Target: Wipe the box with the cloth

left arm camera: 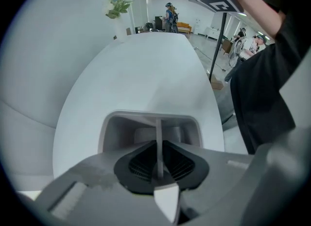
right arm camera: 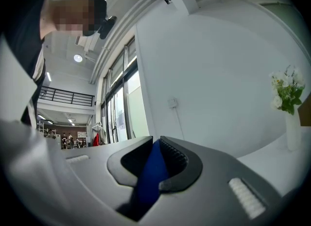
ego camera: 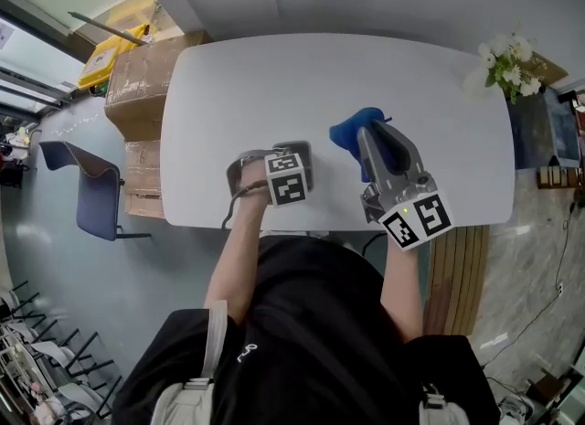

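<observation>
We see a white oval counter with a small bunch of white flowers standing at its far right corner. On the floor by the counter's left end are stacked cardboard cartons, a yellow object just beyond them and a blue chair nearer to us. A strip of wooden slats lies below the counter's near right corner.

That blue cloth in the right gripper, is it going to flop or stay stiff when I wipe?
Probably floppy: the blue cloth bunches loosely beyond the right gripper. Likely light too, since one thin pinched fold carries it.
</observation>
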Tool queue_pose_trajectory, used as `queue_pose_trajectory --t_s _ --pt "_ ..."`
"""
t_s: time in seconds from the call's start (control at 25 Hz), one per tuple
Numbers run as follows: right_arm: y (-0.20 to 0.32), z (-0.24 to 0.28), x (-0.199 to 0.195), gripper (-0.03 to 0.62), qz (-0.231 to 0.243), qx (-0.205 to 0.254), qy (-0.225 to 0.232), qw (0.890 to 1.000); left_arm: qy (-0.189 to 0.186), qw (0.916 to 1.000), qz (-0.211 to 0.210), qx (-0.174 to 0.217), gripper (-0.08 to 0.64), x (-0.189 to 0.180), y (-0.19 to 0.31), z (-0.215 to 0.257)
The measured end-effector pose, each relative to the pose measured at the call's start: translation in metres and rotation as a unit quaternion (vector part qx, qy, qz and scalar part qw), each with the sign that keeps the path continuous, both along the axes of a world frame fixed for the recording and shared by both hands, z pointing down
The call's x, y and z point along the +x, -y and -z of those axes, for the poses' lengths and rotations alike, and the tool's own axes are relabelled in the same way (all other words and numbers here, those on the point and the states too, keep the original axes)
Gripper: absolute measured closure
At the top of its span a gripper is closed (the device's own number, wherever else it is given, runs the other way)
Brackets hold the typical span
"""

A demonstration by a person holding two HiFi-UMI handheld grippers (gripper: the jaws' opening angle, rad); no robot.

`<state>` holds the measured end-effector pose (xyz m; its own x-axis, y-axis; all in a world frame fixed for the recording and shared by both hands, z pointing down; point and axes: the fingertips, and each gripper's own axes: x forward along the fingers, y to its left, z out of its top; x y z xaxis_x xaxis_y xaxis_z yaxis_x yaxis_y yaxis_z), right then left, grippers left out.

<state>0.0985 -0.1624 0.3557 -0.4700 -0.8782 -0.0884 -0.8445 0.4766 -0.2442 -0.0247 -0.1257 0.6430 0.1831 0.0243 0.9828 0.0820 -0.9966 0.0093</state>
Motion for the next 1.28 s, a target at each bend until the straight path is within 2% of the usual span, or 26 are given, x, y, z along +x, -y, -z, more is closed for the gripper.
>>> queue_pose_trajectory --t_s 0.16,0.44,0.56,0.64,0.72,0.8,0.92,1.12,1.28 --pt "-0.007 0.004 0.001 0.549 0.0 0.003 -0.002 1.0 -0.004 1.0 0.0 0.006 0.512 0.001 0.001 0.001" --pt "-0.014 0.006 -0.002 0.549 0.01 0.004 -0.005 1.0 -0.058 0.9966 0.054 0.024 0.466 0.0 0.003 0.025" --pt "-0.013 0.004 -0.007 0.549 0.014 0.001 -0.009 1.0 -0.097 0.9905 0.084 0.049 0.466 0.0 0.008 0.044" --pt "-0.013 0.003 -0.01 0.549 0.017 -0.001 -0.013 1.0 -0.15 0.9809 0.109 0.059 0.466 0.009 0.009 0.064" --pt "-0.012 0.003 -0.013 0.549 0.02 -0.001 -0.017 1.0 -0.217 0.9642 0.137 0.067 0.468 0.02 0.01 0.089" --pt "-0.011 0.004 -0.017 0.549 0.023 -0.001 -0.02 1.0 -0.28 0.9423 0.167 0.077 0.48 0.026 0.013 0.112" --pt "-0.01 0.006 -0.025 0.549 0.028 0.001 -0.026 0.999 -0.369 0.8984 0.215 0.1 0.516 0.026 0.021 0.15" --pt "-0.01 0.01 -0.037 0.549 0.038 0.01 -0.051 0.998 -0.473 0.8333 0.252 0.135 0.56 0.023 0.018 0.211" --pt "-0.013 0.014 -0.045 0.549 0.039 0.014 -0.059 0.997 -0.526 0.7801 0.288 0.18 0.56 0.015 0.02 0.247"
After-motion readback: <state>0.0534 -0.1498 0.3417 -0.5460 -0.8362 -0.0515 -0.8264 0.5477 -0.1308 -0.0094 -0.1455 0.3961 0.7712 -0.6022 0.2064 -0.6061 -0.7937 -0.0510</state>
